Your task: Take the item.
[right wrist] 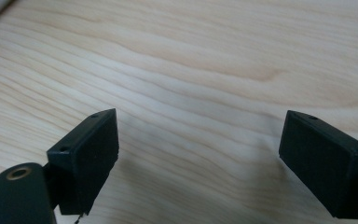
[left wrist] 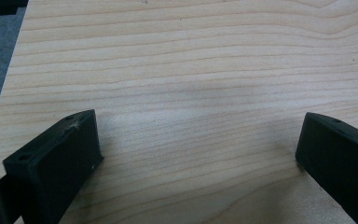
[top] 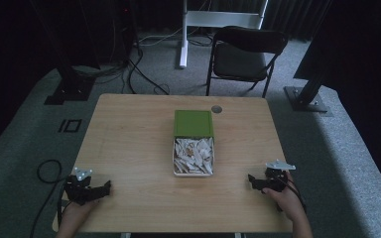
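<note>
Both claws spread wide, empty, low over the surface (top: 129, 129): left claw (top: 104, 188), right claw (top: 252, 179). Open box (top: 193, 156) of pale scraps lies between and ahead, green lid (top: 193, 123) behind. Scraps probably light, brittle; grip the box by its side walls.

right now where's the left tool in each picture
High view: the left tool sits at the table's near left corner, in the person's hand.
Left gripper view: its two black jaws rise from the bottom corners, wide apart.
Right gripper view: not in it.
Shared landmark: the light wood table.
</note>
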Demonstrator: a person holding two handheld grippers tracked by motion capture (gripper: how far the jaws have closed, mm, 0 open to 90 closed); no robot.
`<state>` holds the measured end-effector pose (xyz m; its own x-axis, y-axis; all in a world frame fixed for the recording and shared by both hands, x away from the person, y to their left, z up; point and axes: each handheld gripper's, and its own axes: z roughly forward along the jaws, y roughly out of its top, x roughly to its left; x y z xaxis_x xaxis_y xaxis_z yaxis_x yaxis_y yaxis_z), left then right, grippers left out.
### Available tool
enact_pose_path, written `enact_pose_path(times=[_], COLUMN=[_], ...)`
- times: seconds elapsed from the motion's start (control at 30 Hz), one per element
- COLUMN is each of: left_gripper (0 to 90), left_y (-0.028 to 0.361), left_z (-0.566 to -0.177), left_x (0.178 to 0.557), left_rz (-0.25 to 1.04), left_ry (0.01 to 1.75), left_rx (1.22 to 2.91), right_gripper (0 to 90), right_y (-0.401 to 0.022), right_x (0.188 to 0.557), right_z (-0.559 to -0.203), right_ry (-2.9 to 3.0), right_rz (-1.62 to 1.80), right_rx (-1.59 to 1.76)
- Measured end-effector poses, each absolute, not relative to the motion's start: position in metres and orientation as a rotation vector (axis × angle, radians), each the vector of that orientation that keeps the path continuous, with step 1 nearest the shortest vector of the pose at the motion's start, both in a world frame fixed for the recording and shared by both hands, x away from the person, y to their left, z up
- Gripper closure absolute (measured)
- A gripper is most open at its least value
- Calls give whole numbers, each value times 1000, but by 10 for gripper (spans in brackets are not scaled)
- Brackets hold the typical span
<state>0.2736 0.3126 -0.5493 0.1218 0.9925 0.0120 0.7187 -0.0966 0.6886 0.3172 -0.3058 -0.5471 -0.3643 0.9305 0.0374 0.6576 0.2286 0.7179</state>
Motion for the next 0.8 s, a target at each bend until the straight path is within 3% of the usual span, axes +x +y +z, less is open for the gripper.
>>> enact_pose_path(times=[0.8], left_gripper=[7], left_y=[312], left_z=[-549], left_x=[274], left_rz=[672], left_ry=[1651], left_rx=[1872], right_gripper=[139], right_y=[-270], right_x=[327], right_z=[-474], right_ry=[2073], right_rz=[1149], right_rx=[1289])
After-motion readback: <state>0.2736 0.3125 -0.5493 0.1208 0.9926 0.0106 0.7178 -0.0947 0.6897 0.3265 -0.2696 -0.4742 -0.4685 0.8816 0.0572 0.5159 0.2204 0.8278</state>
